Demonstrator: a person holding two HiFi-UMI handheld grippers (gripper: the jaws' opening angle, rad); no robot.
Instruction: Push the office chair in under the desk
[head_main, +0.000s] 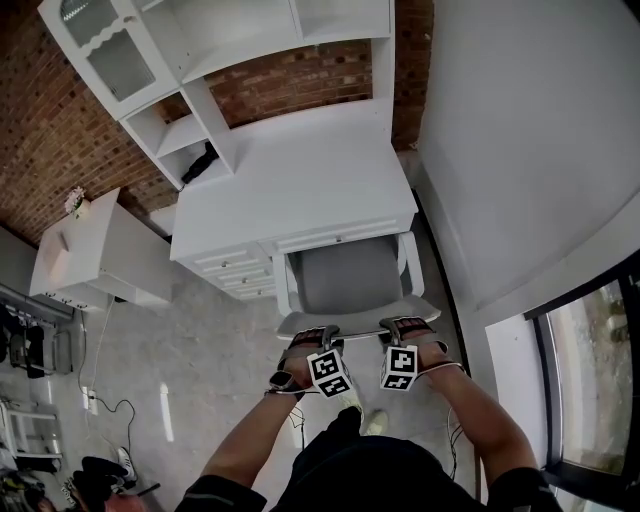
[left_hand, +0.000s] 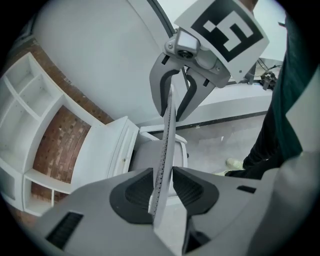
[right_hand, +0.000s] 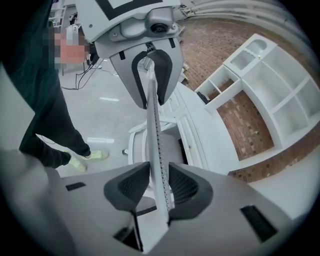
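Left tool (head_main: 315, 333) and right tool (head_main: 408, 323) straddle chair back (head_main: 355, 315), drawers (head_main: 235, 272) perhaps touching.

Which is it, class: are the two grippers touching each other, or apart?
Apart. The head view shows floor between the left gripper and the right gripper, held side by side over the office chair's backrest.
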